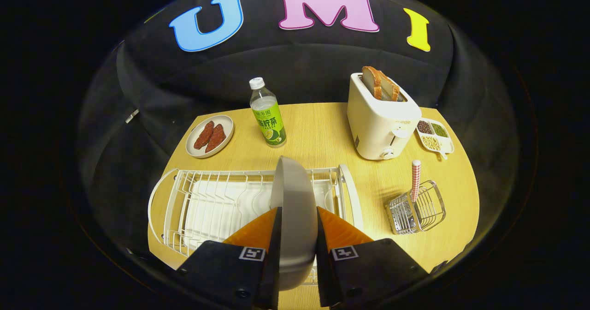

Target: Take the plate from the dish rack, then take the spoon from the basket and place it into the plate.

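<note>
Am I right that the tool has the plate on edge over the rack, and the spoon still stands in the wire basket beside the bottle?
Not quite. The gripper view shows the wire basket beside the toaster, not the bottle. The tool does hold the plate on edge over the rack, spoon in basket.

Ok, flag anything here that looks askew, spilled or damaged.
Nothing stands out. The tongs grip the plate on edge over the dish rack; the spoon stands in its basket, and the bottle and toaster are upright.
</note>
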`<state>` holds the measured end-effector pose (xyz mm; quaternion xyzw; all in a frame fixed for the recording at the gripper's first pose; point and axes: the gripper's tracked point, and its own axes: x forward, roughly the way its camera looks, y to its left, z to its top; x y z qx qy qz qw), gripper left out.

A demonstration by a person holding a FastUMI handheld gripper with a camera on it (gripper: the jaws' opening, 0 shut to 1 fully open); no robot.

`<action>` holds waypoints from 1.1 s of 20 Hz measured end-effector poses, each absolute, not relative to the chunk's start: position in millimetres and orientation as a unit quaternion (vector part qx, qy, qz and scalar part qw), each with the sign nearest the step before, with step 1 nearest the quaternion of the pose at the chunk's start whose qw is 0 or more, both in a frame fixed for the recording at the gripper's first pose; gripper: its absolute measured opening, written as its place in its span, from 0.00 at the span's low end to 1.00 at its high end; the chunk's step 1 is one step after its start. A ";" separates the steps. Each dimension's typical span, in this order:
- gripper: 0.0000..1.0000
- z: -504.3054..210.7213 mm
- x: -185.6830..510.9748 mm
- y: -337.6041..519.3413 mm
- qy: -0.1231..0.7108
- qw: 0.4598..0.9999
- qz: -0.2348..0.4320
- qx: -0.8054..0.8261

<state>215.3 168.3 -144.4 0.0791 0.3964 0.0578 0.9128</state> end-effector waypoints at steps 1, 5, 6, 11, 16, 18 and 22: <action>0.37 -143.5 213.9 167.4 0.396 0.914 0.051 0.075; 0.32 -134.4 209.9 175.1 0.383 0.922 0.048 0.035; 0.32 -132.6 210.5 175.2 0.382 0.923 0.044 0.031; 0.32 -116.4 216.3 165.3 0.366 0.930 0.009 0.017; 0.30 -107.4 219.7 148.4 0.359 0.933 -0.018 -0.004; 0.28 -102.9 218.8 139.3 0.357 0.934 -0.022 -0.002; 0.26 -100.7 213.5 128.3 0.361 0.932 -0.021 0.019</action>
